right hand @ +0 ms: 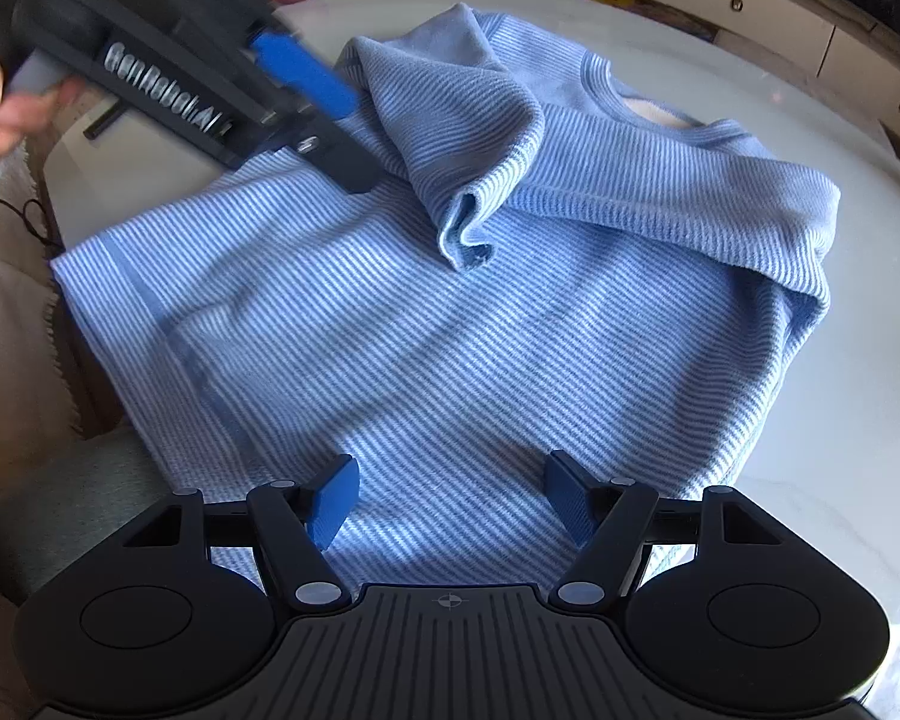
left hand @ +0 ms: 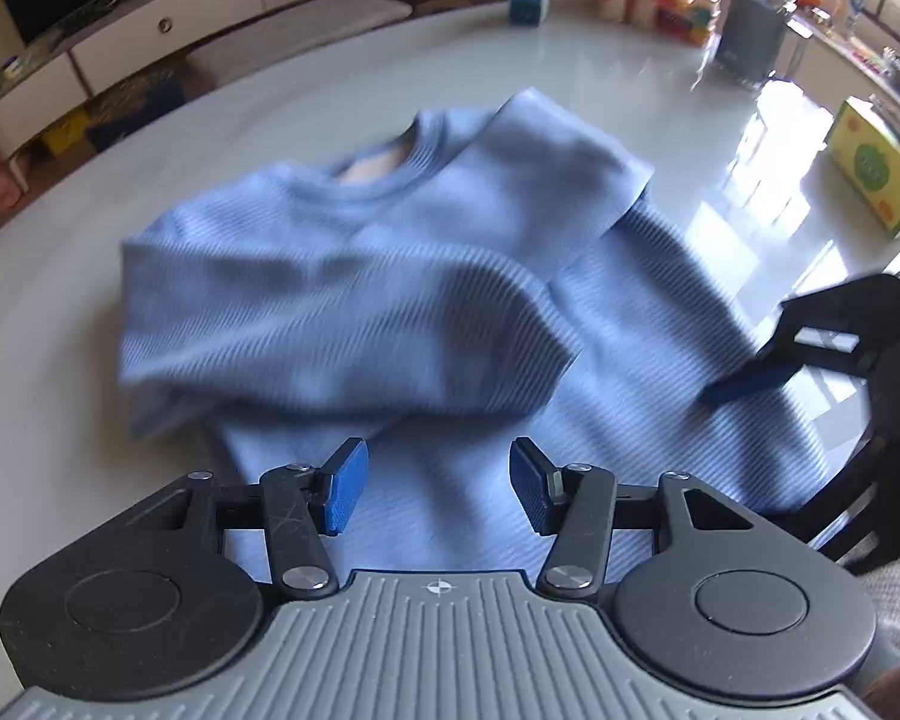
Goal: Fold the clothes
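A: Where does the garment lie?

B: The blue ribbed knit sweater [right hand: 450,312] lies flat in the middle of the glossy white tabletop [left hand: 600,84], its hem towards the near edge where the person stands and its round collar towards the far edge. Both sleeves are already crossed over the chest; one cuff ends in a loose, puckered fold near the middle.

A: And the tools?

B: The left tool [left hand: 438,489] hangs over the lower body of the sweater with its blue pads apart and only flat cloth beneath, nothing pinched. The right tool [right hand: 450,504] is likewise released, spread wide just above the hem area, gripping nothing.

A: So the step in hand?

B: I judge it to be taking the hem for the bottom-to-collar fold. To do it well, each tool should come down on the hem near its own side, well apart from the other, so the edge lifts as a straight line.

A: What needs care?

B: Bite both layers of the knit, not only the top one, or the back will lag. Raise both sides evenly and carry the hem towards the collar without dragging, since the glossy surface probably lets the cloth slide. That puckered cuff may bunch under the fold; flattening it first would give a neater result.
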Action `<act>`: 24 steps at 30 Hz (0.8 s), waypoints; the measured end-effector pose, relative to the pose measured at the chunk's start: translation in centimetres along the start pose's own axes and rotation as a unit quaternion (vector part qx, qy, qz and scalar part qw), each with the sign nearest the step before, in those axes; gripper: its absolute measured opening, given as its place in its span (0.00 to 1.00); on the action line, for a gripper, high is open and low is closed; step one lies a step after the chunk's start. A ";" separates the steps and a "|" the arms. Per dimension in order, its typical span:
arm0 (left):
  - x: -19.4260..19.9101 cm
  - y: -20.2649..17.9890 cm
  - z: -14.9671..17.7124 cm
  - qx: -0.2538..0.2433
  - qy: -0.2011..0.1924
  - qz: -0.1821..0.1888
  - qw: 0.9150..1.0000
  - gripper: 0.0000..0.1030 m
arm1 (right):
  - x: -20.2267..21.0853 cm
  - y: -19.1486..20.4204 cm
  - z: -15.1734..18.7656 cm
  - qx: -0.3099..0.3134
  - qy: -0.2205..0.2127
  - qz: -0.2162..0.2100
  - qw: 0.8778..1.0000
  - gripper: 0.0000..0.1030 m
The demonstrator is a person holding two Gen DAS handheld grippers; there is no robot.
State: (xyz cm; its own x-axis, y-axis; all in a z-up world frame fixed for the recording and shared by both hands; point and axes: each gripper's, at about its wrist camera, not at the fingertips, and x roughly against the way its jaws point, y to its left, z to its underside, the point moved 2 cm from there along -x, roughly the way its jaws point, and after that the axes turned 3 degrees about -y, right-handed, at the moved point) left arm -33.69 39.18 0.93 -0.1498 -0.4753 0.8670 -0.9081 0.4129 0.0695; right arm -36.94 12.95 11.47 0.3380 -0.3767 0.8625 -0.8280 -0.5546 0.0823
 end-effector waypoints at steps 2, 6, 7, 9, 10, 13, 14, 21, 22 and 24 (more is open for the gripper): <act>-0.7 1.1 1.4 0.009 0.015 -0.018 1.000 0.48 | 0.5 -0.1 -0.4 -0.009 -0.001 -0.011 1.000 0.67; -1.3 3.1 3.1 0.032 0.029 -0.031 0.999 0.48 | 2.5 -0.4 -2.4 -0.015 -0.039 -0.003 0.999 0.66; -1.3 3.4 3.2 0.036 0.027 -0.033 0.998 0.48 | 3.0 -0.4 -3.1 -0.015 -0.050 0.001 0.999 0.66; -1.2 3.7 3.2 0.043 0.018 -0.029 0.999 0.48 | 3.5 -0.4 -4.8 -0.012 -0.068 0.006 0.998 0.66; -1.1 3.8 3.1 0.043 0.012 -0.027 0.999 0.48 | 3.5 -0.4 -5.6 -0.010 -0.073 0.009 0.997 0.66; -1.2 3.6 2.8 0.037 -0.002 -0.027 0.999 0.48 | 2.5 -0.6 -7.6 -0.016 -0.074 0.006 0.997 0.66; -1.4 3.5 2.7 0.035 -0.003 -0.026 0.999 0.48 | 1.9 -0.7 -8.1 -0.019 -0.071 0.004 0.997 0.66; -2.6 4.0 3.5 0.048 -0.004 -0.025 0.999 0.63 | -1.7 -1.8 -10.4 -0.052 -0.062 -0.002 0.997 0.56; -2.6 4.3 3.6 0.055 -0.004 -0.021 0.998 0.64 | -2.0 -1.9 -10.5 -0.052 -0.059 -0.001 0.997 0.52; -2.7 4.6 3.7 0.064 -0.005 -0.015 0.998 0.65 | -2.4 -2.1 -10.4 -0.051 -0.054 -0.001 0.997 0.34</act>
State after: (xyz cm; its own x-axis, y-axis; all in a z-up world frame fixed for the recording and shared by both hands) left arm -38.96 39.46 -2.90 -0.1251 -0.4940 0.8604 -0.9548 0.2957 0.0309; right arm -40.69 22.74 14.39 0.3822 -0.4561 0.8037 -0.8663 -0.4796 0.1398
